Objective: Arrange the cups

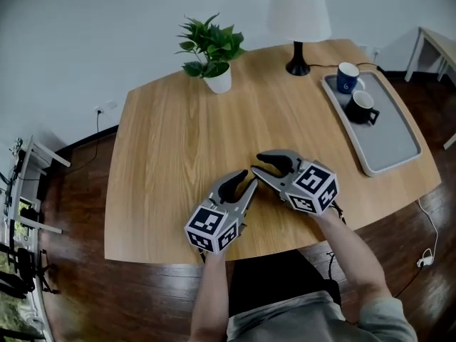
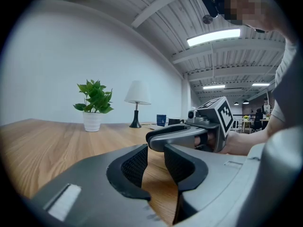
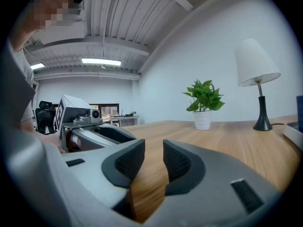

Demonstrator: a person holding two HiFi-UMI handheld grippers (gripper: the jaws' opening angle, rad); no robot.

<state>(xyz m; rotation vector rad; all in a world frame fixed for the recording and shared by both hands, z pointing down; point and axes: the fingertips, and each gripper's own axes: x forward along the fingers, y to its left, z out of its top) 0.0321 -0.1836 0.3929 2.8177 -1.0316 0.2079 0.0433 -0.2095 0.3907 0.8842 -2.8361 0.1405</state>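
Observation:
Two cups stand on a grey tray [image 1: 390, 142] at the table's right side: a blue cup [image 1: 347, 77] at the far end and a black cup [image 1: 361, 107] just in front of it. Both grippers lie low over the wood near the front edge, far from the tray. My left gripper [image 1: 246, 179] points up and to the right, its jaws a narrow gap apart with nothing between them [image 2: 156, 162]. My right gripper [image 1: 260, 164] points left, crossing just ahead of the left one's tips; its jaws [image 3: 154, 161] also stand slightly apart and empty.
A potted green plant [image 1: 211, 57] stands at the table's far middle. A white-shaded lamp [image 1: 298, 20] on a black base is behind the tray. A white side table [image 1: 434, 45] stands off to the far right. The front table edge runs just under my hands.

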